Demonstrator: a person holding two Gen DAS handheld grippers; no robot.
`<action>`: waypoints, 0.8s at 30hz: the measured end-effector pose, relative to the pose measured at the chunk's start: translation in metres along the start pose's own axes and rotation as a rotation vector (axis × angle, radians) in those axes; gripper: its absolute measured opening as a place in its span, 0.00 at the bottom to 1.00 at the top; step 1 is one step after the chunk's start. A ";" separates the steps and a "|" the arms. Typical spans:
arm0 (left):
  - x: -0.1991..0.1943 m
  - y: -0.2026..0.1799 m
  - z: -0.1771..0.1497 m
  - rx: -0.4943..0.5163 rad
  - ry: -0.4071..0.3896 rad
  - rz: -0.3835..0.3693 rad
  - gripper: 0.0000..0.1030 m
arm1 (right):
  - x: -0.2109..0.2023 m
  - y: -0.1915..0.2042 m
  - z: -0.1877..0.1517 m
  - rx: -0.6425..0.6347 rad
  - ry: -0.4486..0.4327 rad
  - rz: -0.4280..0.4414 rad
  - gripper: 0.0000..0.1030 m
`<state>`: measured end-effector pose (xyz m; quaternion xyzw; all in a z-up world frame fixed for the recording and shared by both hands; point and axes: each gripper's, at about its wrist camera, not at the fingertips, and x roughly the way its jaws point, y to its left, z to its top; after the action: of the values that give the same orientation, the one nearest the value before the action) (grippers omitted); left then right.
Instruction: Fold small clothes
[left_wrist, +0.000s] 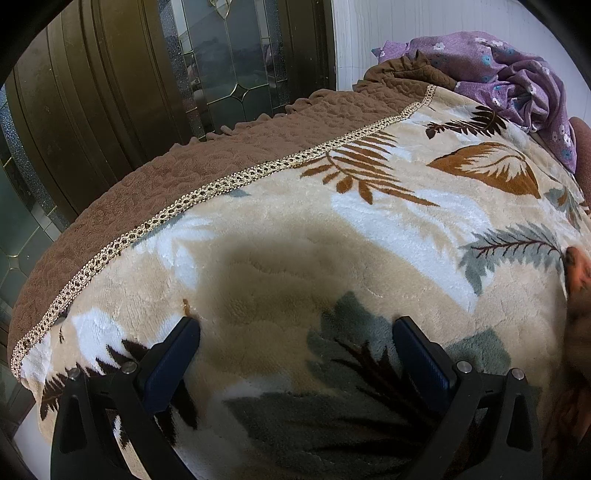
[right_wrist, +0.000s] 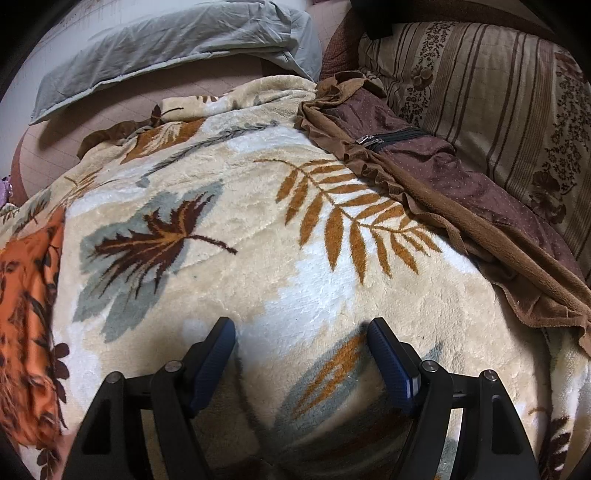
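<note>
An orange garment with a dark leaf print (right_wrist: 26, 295) lies on the cream leaf-patterned blanket (right_wrist: 295, 258) at the left edge of the right wrist view; a sliver of it shows at the right edge of the left wrist view (left_wrist: 578, 269). My right gripper (right_wrist: 301, 328) is open and empty, just above the blanket, to the right of the garment. My left gripper (left_wrist: 295, 325) is open and empty over bare blanket (left_wrist: 295, 229), with the garment far to its right.
A purple flowered cloth (left_wrist: 517, 74) lies crumpled at the far right of the bed. The blanket's brown quilted border (left_wrist: 147, 184) runs along the bed edge before a dark glass door (left_wrist: 229, 55). A grey pillow (right_wrist: 177, 40), a brown zipped cover (right_wrist: 424, 155) and a striped cushion (right_wrist: 498, 92) lie beyond.
</note>
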<state>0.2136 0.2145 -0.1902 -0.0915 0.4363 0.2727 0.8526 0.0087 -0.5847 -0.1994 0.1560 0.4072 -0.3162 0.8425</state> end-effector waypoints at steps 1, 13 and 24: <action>0.000 0.000 0.000 -0.001 0.002 -0.001 1.00 | 0.000 0.000 -0.001 0.000 0.000 0.000 0.75; 0.004 -0.002 -0.001 0.004 0.003 0.006 1.00 | -0.006 0.001 -0.002 -0.006 -0.001 -0.008 0.76; 0.003 0.000 -0.002 -0.001 0.001 -0.001 1.00 | -0.005 0.000 -0.001 -0.002 -0.002 -0.003 0.77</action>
<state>0.2137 0.2149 -0.1941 -0.0921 0.4364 0.2723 0.8526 0.0057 -0.5821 -0.1963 0.1543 0.4066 -0.3173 0.8427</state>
